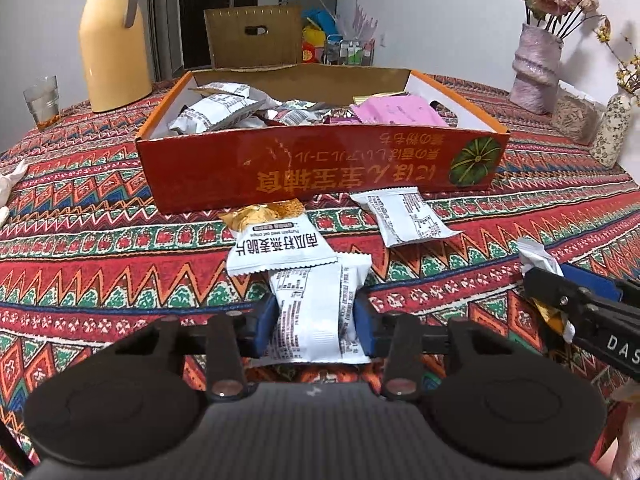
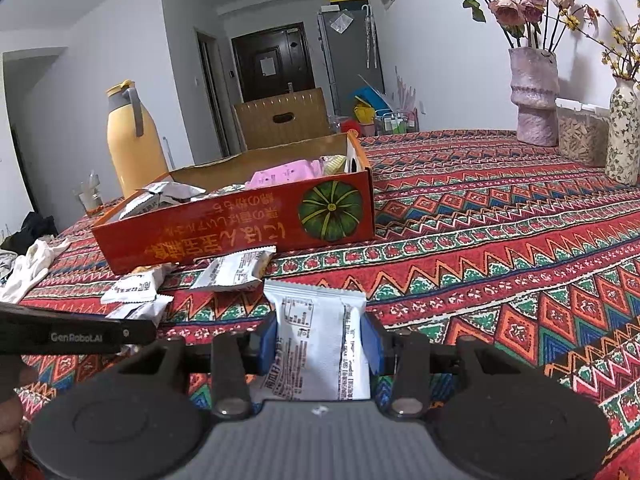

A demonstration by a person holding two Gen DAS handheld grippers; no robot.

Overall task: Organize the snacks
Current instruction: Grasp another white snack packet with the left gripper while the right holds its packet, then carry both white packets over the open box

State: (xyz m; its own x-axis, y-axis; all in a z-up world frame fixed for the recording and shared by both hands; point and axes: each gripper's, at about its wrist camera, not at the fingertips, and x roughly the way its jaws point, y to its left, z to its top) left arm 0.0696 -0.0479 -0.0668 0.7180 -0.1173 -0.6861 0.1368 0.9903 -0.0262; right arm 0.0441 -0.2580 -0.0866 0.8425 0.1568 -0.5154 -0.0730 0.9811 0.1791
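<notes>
White packet (image 1: 310, 316) pinched in left gripper (image 1: 316, 320), low over cloth (image 1: 100, 248) | right gripper (image 2: 320, 344) grips another packet (image 2: 316, 340) | only right view shows gloves (image 2: 28, 272) | box (image 1: 320, 164) holds snacks

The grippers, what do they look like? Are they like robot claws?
A bit like claws! Each one, the left gripper and the right gripper, has black jointed arms, blue finger pads, two round black discs and a ribbed grey body. White lettering runs along their black sides.
</notes>
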